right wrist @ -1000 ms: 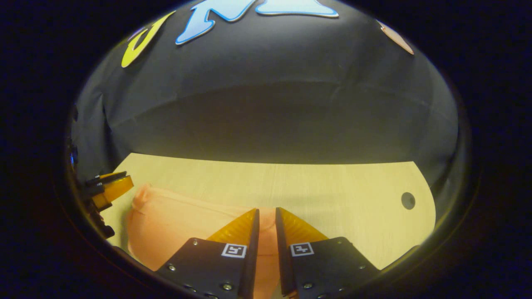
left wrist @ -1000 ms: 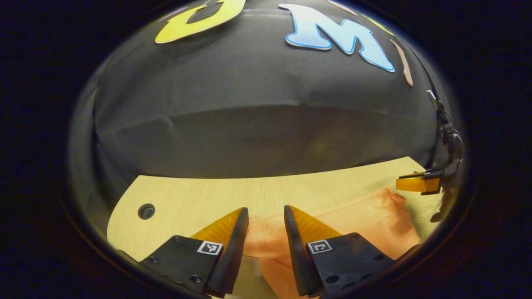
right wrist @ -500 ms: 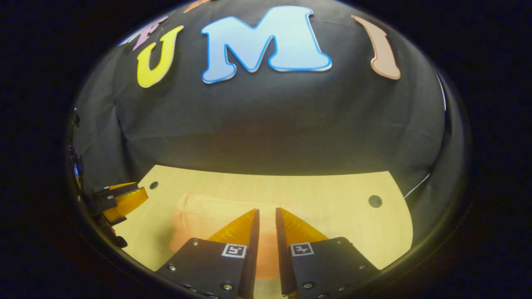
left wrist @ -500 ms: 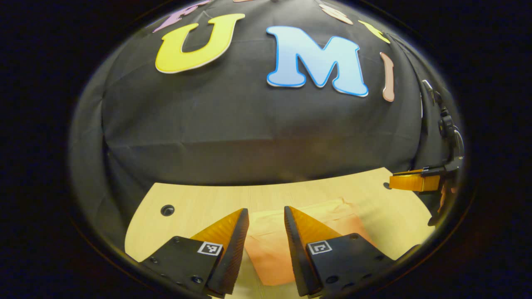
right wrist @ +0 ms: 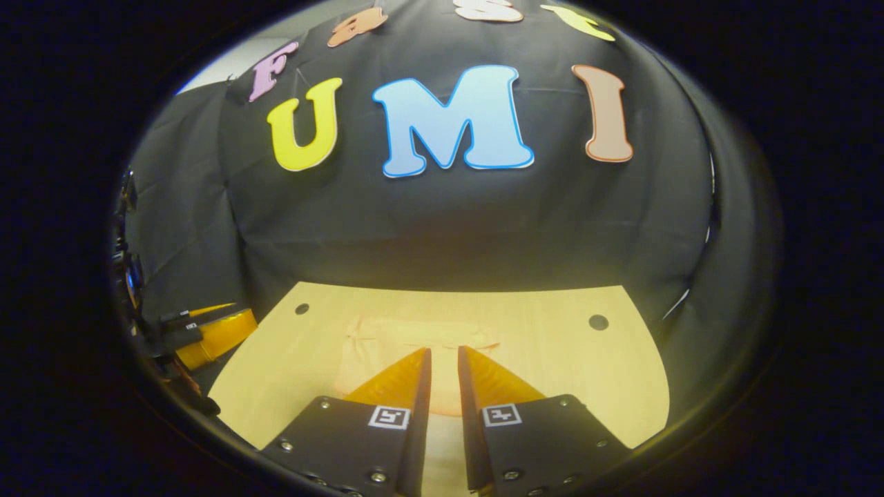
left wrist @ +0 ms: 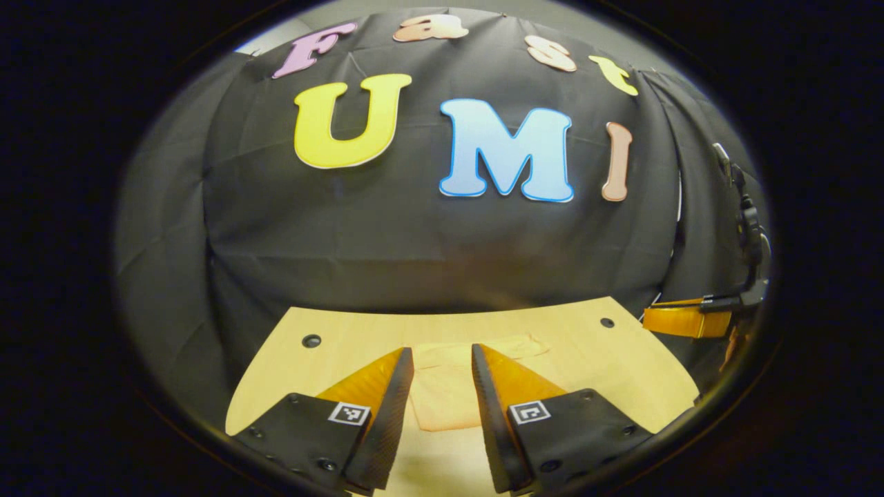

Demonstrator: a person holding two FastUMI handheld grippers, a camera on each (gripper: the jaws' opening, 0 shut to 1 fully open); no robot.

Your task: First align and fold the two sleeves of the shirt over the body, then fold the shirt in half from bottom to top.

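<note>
Each gripper's jaws sit on black angular mounts (left wrist: 304,431) dotted with small screws. Each mount carries a square black-and-white marker (right wrist: 387,417).

- The folded peach cloth shirt (left wrist: 449,386) is partly hidden behind the left claw (left wrist: 442,376).
- In the right gripper view, the right claw (right wrist: 442,376) covers the shirt's (right wrist: 387,345) near part.
- The light wooden bench (left wrist: 608,366) is cut off at its near edge.

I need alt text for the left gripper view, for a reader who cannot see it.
A folded peach shirt lies flat on a light wooden table, seen between the open fingers of the left gripper, which holds nothing. The right gripper shows at the right edge, beyond the table's side.
</note>
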